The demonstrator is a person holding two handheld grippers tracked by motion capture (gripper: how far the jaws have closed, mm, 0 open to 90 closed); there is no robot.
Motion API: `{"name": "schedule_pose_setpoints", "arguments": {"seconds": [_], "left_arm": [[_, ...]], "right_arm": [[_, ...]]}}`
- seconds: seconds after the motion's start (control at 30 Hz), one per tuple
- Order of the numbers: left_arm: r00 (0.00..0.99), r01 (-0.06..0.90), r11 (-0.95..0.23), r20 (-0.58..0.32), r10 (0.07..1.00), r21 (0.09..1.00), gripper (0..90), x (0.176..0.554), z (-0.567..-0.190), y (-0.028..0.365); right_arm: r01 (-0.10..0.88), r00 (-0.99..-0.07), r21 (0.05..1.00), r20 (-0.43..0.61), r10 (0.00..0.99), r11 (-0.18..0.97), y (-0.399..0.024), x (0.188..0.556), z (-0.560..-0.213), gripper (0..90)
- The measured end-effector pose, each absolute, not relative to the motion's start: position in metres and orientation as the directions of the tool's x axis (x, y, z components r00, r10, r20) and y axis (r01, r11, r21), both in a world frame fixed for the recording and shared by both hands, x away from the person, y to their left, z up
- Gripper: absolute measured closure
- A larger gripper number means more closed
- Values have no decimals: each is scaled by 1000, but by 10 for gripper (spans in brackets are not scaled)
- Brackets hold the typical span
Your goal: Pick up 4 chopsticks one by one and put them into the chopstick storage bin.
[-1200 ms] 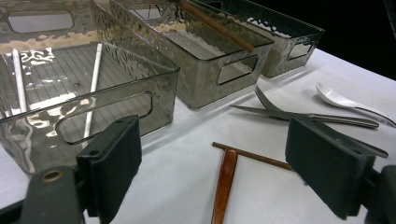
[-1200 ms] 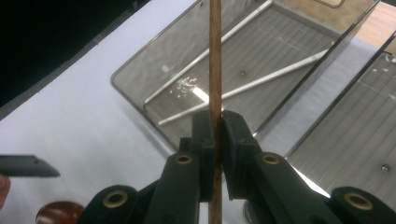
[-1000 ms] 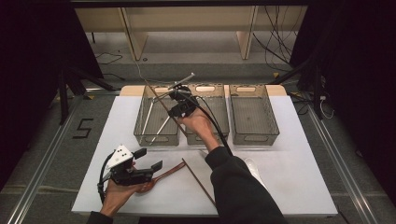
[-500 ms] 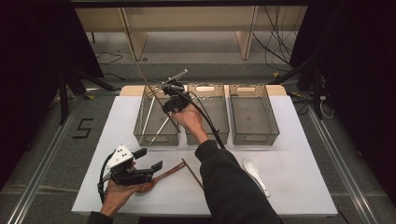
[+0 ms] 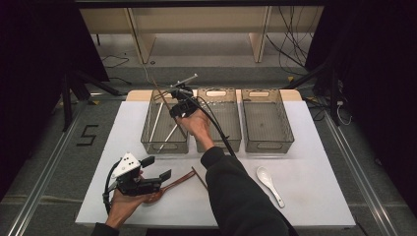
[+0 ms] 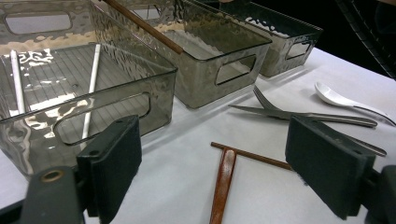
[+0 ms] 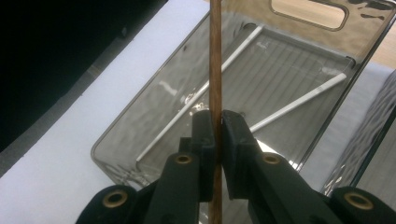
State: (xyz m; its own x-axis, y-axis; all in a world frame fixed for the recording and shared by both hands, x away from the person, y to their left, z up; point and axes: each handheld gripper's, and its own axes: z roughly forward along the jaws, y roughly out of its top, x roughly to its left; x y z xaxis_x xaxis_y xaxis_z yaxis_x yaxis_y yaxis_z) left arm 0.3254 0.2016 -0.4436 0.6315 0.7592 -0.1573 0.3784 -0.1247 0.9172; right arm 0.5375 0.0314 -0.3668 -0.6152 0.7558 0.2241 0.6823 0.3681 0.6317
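Right hand-held gripper [image 7: 217, 128]: jaws clamped together on a thin brown wooden chopstick [image 7: 215, 60], which runs straight up between the pads toward 12 o'clock in the right gripper view. In the high view this hand-held gripper [image 5: 178, 101] hangs over the leftmost clear smoky plastic bin [image 5: 147, 132], at 11 o'clock from the centre of the white surface [image 5: 305, 196], and the chopstick [image 5: 164, 98] slants over that bin. Two slim white chopsticks [image 7: 299, 102] lie crossed on the bin's ribbed floor.

Left hand-held gripper [image 5: 147, 179]: jaws standing wide apart, with nothing between the pads, resting at 7 o'clock on the surface. In its own view, the left hand-held gripper [image 6: 219, 172] looks over a dark brown wooden spoon [image 6: 223, 182] lying at 6 o'clock, with a second brown wooden chopstick [image 6: 252, 155] touching the spoon's far end. A silver metal fork [image 6: 280, 109] and a silver metal knife [image 6: 303, 116] lie overlapping at 2 o'clock, and a white ceramic soup spoon [image 6: 336, 99] lies just beyond them. The middle clear bin [image 5: 219, 120] and the rightmost clear bin [image 5: 268, 120] stand side by side at 12 and 1 o'clock.
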Motion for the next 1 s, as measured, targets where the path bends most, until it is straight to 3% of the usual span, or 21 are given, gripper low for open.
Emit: {"name": "schedule_pose_setpoints", "arguments": {"seconds": [1.0], "left_arm": [[633, 379, -124, -159, 757, 917, 181, 325, -443, 201]], "right_arm": [[707, -580, 609, 210, 787, 358, 42, 542, -388, 822]]}}
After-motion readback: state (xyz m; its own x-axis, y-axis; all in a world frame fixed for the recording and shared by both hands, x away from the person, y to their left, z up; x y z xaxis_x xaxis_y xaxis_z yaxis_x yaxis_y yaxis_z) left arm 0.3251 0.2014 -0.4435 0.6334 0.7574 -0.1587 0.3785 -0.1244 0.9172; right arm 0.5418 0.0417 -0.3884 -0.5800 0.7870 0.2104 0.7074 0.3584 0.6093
